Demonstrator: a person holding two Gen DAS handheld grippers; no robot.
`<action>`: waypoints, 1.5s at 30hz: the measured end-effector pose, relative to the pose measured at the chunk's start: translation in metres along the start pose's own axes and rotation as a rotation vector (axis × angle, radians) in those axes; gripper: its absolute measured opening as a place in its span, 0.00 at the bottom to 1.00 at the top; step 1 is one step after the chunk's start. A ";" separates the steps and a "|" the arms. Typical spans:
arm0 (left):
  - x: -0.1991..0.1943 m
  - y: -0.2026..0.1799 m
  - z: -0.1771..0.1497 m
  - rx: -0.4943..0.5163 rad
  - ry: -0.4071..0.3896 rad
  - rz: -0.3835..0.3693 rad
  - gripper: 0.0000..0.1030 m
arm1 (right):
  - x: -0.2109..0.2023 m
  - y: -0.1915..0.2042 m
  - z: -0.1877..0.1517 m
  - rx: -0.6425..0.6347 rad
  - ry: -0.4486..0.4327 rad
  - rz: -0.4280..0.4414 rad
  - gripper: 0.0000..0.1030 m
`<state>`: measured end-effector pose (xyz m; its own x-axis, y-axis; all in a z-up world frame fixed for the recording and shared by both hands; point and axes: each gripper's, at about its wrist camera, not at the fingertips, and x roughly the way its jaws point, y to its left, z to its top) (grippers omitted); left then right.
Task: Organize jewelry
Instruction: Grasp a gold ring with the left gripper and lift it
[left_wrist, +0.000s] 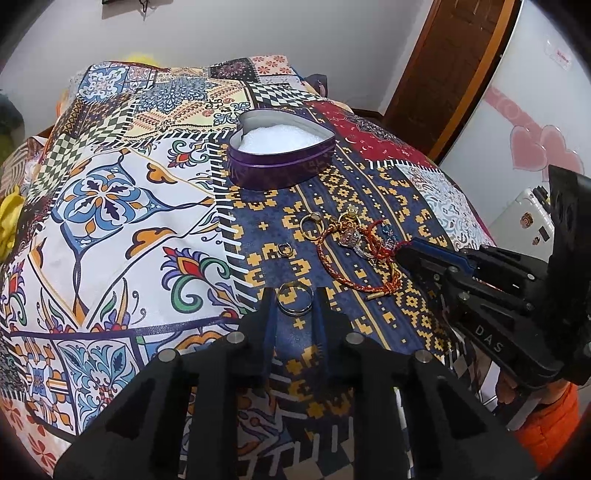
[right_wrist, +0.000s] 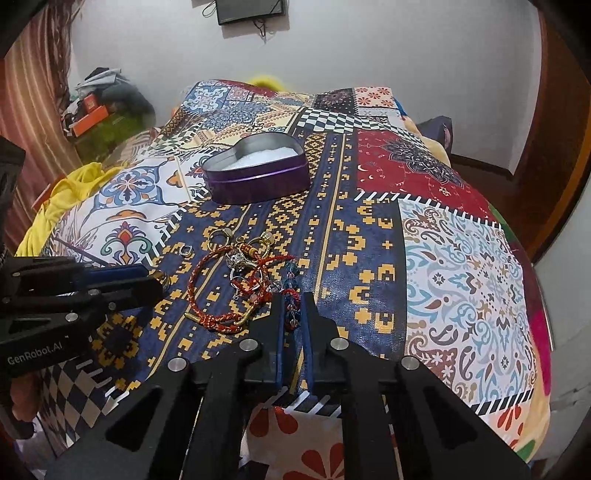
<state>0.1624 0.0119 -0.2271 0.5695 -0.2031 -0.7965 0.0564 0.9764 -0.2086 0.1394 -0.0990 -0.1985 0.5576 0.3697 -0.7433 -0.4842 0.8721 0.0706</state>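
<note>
Bed (left_wrist: 110, 229): soft quilt, gives under load. Tin (left_wrist: 280, 155): heart-shaped, open, white padding inside, at far end; rigid, light, judged the destination. Braided bracelet (left_wrist: 343, 266): limp cord, tangled with charms near middle; likely drags neighbours, best taken by its free loop. Beaded strand (right_wrist: 291, 310): between right tongs (right_wrist: 293, 299), narrow gap, contact unclear. Silver ring (left_wrist: 295, 299): flat, between left tongs (left_wrist: 293, 299), open, not gripping; hard, slippery, pinch across the band.
</note>
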 end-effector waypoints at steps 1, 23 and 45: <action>-0.001 0.000 0.000 0.001 -0.001 -0.001 0.18 | -0.001 0.000 0.001 0.004 0.000 0.003 0.06; -0.050 -0.005 0.022 0.025 -0.129 0.025 0.18 | -0.056 -0.001 0.035 0.056 -0.159 0.004 0.06; -0.070 -0.008 0.065 0.079 -0.231 0.042 0.18 | -0.070 0.010 0.086 0.008 -0.280 0.008 0.06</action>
<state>0.1757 0.0227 -0.1324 0.7446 -0.1485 -0.6508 0.0872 0.9882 -0.1257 0.1538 -0.0883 -0.0886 0.7189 0.4503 -0.5295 -0.4849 0.8707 0.0820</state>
